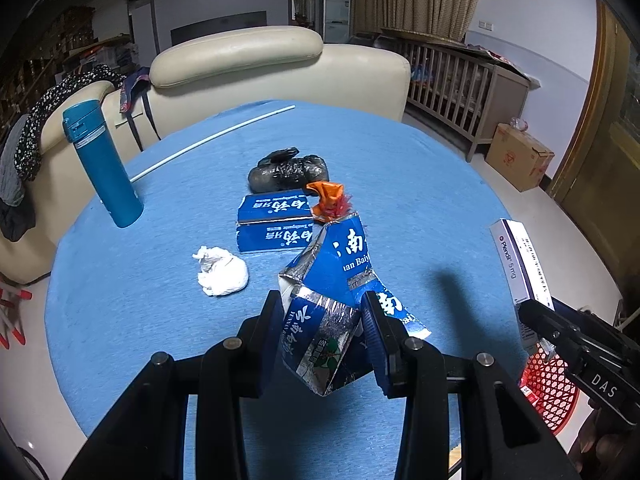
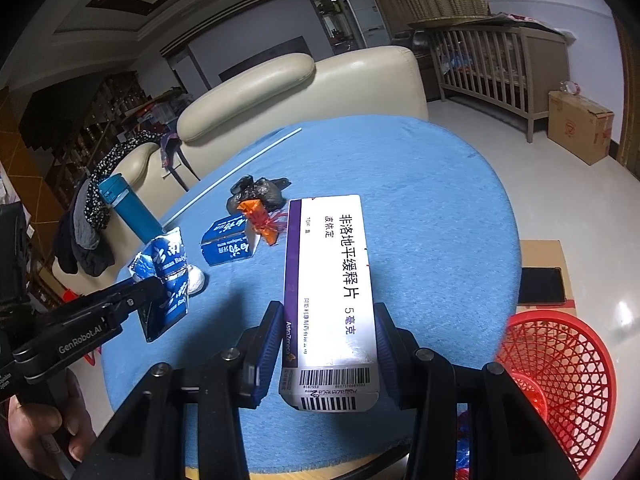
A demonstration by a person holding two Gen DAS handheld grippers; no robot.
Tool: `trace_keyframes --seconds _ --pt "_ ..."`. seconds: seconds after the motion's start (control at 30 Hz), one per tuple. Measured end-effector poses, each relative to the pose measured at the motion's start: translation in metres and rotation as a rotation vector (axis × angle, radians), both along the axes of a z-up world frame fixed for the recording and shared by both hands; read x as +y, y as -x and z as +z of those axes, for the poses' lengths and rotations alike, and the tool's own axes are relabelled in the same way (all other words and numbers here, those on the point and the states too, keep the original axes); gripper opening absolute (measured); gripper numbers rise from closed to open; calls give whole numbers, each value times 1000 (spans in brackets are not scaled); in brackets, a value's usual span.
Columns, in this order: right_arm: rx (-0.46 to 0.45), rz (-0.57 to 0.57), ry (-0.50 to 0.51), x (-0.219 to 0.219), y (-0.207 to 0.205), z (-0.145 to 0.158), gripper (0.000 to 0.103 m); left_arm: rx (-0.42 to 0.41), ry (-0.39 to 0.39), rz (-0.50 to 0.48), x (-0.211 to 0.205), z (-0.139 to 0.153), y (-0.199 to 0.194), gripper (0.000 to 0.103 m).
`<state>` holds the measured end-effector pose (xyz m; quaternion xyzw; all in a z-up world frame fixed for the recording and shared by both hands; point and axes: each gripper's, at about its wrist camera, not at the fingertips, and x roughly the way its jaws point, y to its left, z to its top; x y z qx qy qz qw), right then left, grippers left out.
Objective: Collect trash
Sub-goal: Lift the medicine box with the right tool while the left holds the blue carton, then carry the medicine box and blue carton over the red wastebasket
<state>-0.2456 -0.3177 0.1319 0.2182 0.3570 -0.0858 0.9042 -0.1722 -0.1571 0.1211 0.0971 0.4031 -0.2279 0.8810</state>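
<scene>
Both hands are loaded. The left gripper (image 1: 322,320) is clamped on a crushed blue-and-silver carton (image 1: 328,280), lifted over the near part of the table (image 1: 420,184). The right gripper (image 2: 328,336) is clamped on a white medicine box (image 2: 328,272), carried near the table's right edge, close above the red mesh basket (image 2: 560,360) standing on the floor just beside that edge.

Neither item has been dropped yet. The basket appears to hold a little material at the bottom, though what it is cannot be told.

Still on the table, toward its middle: a flattened blue carton (image 1: 274,222), a crumpled white tissue (image 1: 222,270), an orange wrapper (image 1: 328,200) and a knotted black bag (image 1: 288,170). A teal flask (image 1: 102,164) near the left edge and a white rod (image 1: 212,138) near the far edge are judged unlikely to be trash.

Assessment: early to middle stage; two pieces in transit, four left to fetch
</scene>
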Motion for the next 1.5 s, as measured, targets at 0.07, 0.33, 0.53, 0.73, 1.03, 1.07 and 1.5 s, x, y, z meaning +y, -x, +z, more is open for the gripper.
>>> trace_keyframes --seconds 0.07,0.33,0.53,0.73,1.03,1.07,1.5 --pt "-2 -12 -1 -3 5 1 47 -1 0 -8 -3 1 1 41" --pt "-5 -69 -6 -24 24 1 47 1 -8 -47 -22 0 10 41" --pt "10 -108 4 -38 37 -1 47 9 -5 -79 -36 -2 17 41" --pt "28 -178 1 -58 64 -9 47 17 -19 -146 -61 -7 30 41" --pt "67 -298 -6 -97 112 -21 47 16 -31 -256 -104 -9 56 41" --pt "70 -305 -6 -100 115 -22 47 16 -34 -275 -111 -9 61 41" --pt "182 -363 -20 -124 152 -56 47 24 -63 -438 -168 -15 105 41"
